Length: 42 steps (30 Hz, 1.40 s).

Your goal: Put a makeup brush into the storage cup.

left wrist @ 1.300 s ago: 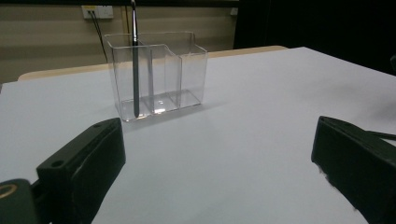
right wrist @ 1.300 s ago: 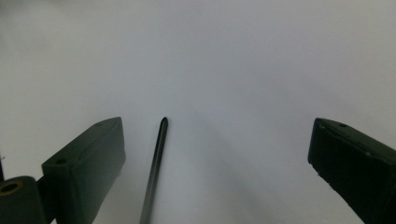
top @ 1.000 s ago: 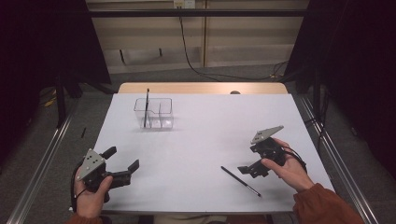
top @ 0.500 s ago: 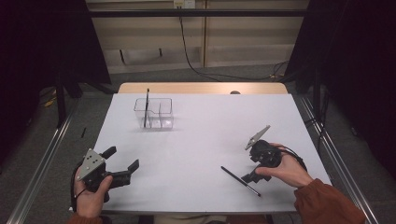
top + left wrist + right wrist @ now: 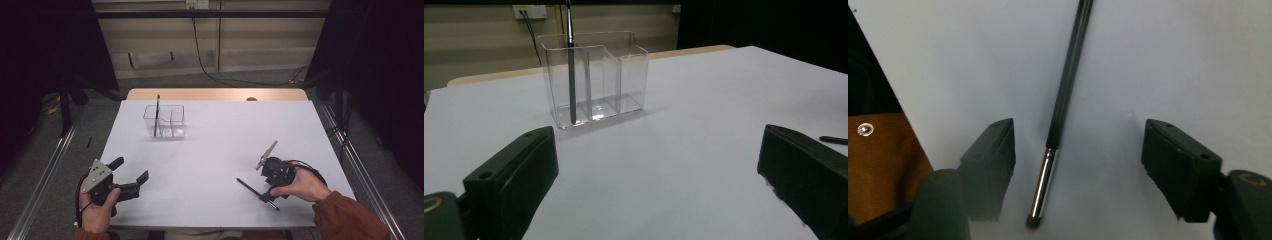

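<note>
My right claw (image 5: 268, 192) is tipped down over the black pen (image 5: 257, 194) that lies flat on the white worktop (image 5: 220, 145), near its right front corner. In the right gripper view the pen (image 5: 1063, 107) runs up between my two jaws, its silver end nearest the camera. The jaws have just been closing in around it, but there is a gap on both sides and neither pad touches it, so the claw is released and the pen rests on the worktop.

My left claw (image 5: 132, 176) sits low at the near left, jaws spread wide with nothing between them, well apart from the pen.

Toward the far left stands a clear divided holder (image 5: 165, 121) with a second dark pen (image 5: 157, 115) upright in its left compartment. The left gripper view looks straight at that holder (image 5: 596, 75).
</note>
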{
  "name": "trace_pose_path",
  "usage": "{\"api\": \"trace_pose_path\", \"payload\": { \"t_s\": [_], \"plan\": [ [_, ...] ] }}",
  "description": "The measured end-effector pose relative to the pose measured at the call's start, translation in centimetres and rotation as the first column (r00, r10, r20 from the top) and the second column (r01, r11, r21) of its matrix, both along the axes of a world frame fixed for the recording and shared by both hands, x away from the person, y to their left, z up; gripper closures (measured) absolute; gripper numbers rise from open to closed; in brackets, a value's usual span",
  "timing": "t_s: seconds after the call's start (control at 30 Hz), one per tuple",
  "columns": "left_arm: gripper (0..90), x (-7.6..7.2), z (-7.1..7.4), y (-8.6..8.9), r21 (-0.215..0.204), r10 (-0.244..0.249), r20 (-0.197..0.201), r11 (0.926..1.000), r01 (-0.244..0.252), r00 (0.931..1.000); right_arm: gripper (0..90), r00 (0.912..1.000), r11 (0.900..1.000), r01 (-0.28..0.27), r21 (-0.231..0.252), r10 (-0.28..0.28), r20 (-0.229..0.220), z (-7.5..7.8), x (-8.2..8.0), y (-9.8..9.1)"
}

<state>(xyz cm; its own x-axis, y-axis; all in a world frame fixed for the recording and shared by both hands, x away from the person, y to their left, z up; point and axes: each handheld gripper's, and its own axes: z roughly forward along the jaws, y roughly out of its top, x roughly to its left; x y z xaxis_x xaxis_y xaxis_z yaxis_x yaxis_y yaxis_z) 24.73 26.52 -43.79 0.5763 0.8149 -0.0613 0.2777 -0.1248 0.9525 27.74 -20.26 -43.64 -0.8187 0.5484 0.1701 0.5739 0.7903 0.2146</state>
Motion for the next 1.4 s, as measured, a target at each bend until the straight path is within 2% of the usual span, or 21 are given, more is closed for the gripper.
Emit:
{"api": "trace_pose_path", "payload": {
  "t_s": [0.17, 0.3, 0.4, 0.6, 0.77, 1.13, 1.4],
  "plan": [
    [2.9, 0.0, 0.0, -0.1, 0.008, -0.003, 0.001, 1.0000, 0.003, 1.0000, 37.3, 0.9998, 0.9997, -0.020, -0.015, 0.019, -0.008, -0.3, -0.3, 0.1],
    [2.9, 0.1, 0.0, -0.1, 0.006, -0.006, 0.001, 1.0000, 0.006, 1.0000, 41.9, 0.9990, 0.9990, -0.027, -0.035, 0.026, -0.036, -0.6, -0.5, 0.5],
    [2.9, 0.1, 0.0, -0.1, 0.007, -0.005, 0.001, 1.0000, 0.005, 1.0000, 44.6, 0.9983, 0.9969, -0.045, -0.065, 0.042, -0.041, -0.8, -0.6, 0.9],
    [2.9, 0.0, 0.0, -0.1, 0.003, -0.003, -0.002, 1.0000, 0.003, 1.0000, 48.4, 0.9984, 0.9928, -0.056, -0.106, 0.054, -0.013, -0.9, -0.8, 1.3],
    [2.9, 0.0, 0.0, -0.1, 0.008, -0.006, -0.001, 1.0000, 0.006, 1.0000, 51.2, 0.9960, 0.9858, -0.077, -0.149, 0.083, 0.033, -1.0, -1.3, 1.8],
    [2.9, 0.1, -0.1, 0.0, 0.014, -0.008, -0.003, 0.9999, 0.008, 1.0000, 52.6, 0.9959, 0.9752, -0.080, -0.206, 0.087, 0.025, -1.0, -1.3, 2.7],
    [2.9, 0.1, -0.1, 0.0, 0.014, -0.006, -0.005, 0.9999, 0.006, 1.0000, 55.3, 0.9967, 0.9750, -0.072, -0.210, 0.079, 0.022, -0.9, -1.4, 2.8]
  ]
}}
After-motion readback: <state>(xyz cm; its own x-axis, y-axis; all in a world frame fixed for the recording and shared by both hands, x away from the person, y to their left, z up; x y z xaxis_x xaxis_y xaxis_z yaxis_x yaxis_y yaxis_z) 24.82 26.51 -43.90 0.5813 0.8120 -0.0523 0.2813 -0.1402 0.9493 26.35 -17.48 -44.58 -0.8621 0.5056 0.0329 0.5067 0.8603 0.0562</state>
